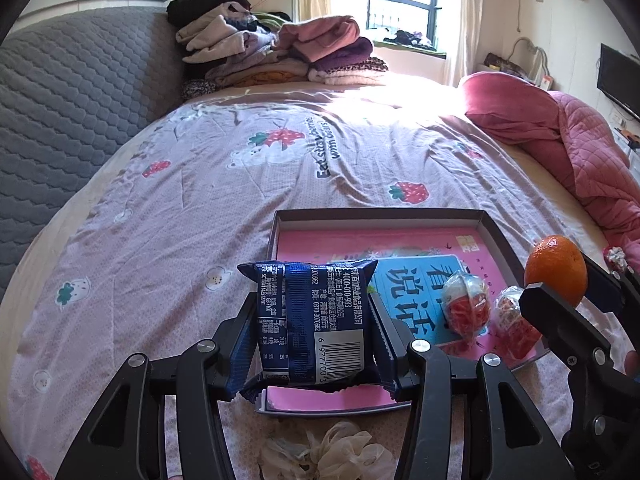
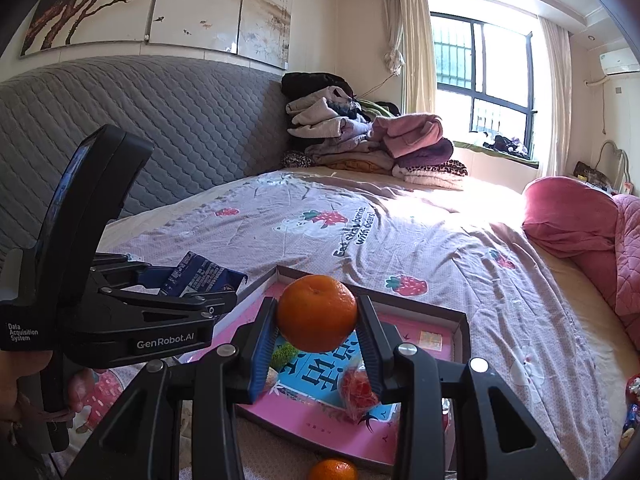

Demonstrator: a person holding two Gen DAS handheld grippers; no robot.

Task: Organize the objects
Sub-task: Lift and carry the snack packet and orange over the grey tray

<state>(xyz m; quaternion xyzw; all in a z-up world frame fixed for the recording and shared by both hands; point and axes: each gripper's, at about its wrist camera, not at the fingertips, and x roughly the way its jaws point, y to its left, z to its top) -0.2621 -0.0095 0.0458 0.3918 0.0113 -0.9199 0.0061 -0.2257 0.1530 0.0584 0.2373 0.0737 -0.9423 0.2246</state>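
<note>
Left wrist view looks down the left gripper, whose two fingers are clamped on the sides of a dark blue snack packet, held upright with its barcode toward the camera, above the near left corner of a shallow cardboard box. That box lies on a pink strawberry-print bedsheet and is lined with a pink book bearing a blue panel of characters. Two clear-wrapped red sweets already rest on the book's right half, just beside each other, directly under the right gripper, which comes in from the right with an orange pinched between its pads. Right wrist view confirms that grip: the orange sits squeezed between the fingers over the box's middle, hiding part of the blue panel, with one red sweet partly behind the right finger. A second orange lies on the sheet just outside the box's near edge. A crumpled white plastic bag lies in front of the box. Folded clothes are stacked by the grey quilted headboard, well apart, and a pink quilt is bunched along the right edge of the bed.
</note>
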